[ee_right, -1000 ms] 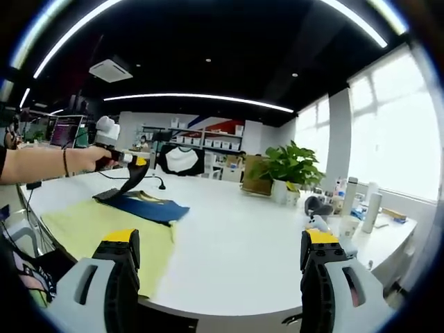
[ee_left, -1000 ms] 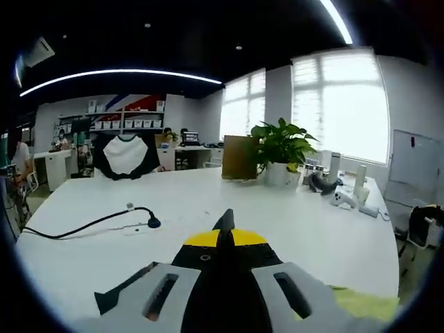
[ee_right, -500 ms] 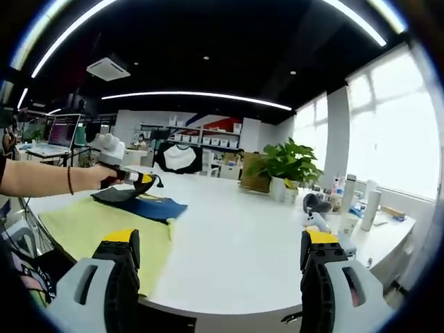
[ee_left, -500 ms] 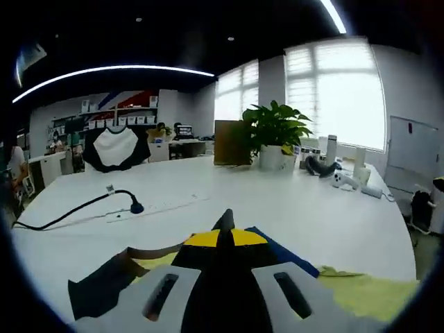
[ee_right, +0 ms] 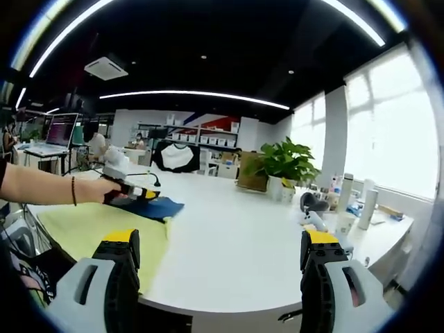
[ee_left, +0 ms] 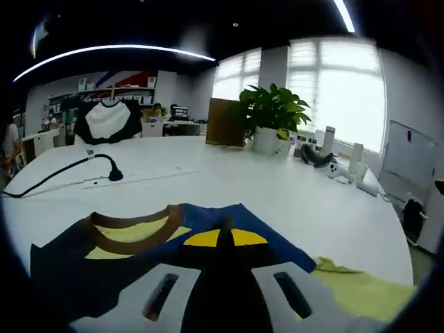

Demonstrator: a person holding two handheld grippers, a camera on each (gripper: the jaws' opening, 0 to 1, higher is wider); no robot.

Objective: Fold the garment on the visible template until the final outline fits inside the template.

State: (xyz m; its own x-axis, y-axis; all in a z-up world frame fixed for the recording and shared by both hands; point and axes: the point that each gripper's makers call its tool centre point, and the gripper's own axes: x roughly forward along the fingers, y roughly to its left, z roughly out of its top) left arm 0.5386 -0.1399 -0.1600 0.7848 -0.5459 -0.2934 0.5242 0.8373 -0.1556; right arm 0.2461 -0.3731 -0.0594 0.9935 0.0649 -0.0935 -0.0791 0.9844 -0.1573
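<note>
A dark blue garment [ee_left: 208,216] with a brown collar [ee_left: 132,239] lies spread over a yellow-green template [ee_left: 361,291] on the white table [ee_left: 277,187]. My left gripper [ee_left: 224,239] is down low on it, its yellow-tipped jaws shut on the garment's fabric. From the right gripper view, a hand holds that left gripper [ee_right: 142,194] down at the blue garment [ee_right: 158,207], which rests on the far end of the template [ee_right: 90,225]. My right gripper [ee_right: 222,237] hangs open over the table's near edge with nothing in it.
A black cable with a small head [ee_left: 111,173] runs across the table at the left. A potted plant [ee_left: 272,114], a brown box [ee_left: 223,123], bottles [ee_left: 325,142] and a controller [ee_left: 340,170] stand at the far side. A black-and-white shirt [ee_left: 105,121] hangs behind.
My left gripper has come down with the garment from a raised hold to the template, and the collar and blue body now lie spread flat. The right gripper has stayed open and still.
</note>
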